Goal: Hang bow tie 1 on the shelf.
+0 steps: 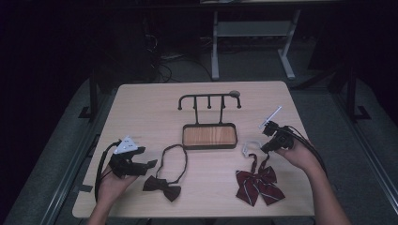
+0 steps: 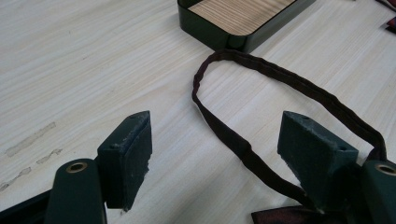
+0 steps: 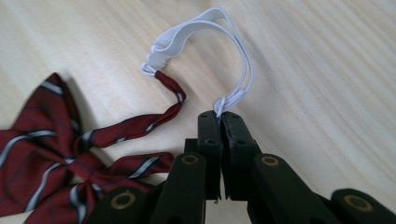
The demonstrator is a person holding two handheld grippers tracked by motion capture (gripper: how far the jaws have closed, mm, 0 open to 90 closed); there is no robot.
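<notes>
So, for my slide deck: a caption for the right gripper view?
Right tongs shut on the white elastic loop of a striped red bow tie.

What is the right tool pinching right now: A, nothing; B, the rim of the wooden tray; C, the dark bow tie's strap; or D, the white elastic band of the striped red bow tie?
D: in the right gripper view the right tool is closed on the white elastic band joined to the striped red bow tie.

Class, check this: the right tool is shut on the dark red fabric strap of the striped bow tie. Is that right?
Not quite. In the right gripper view the right tool is shut on the white elastic loop of the striped bow tie, not on its dark red strap.
</notes>
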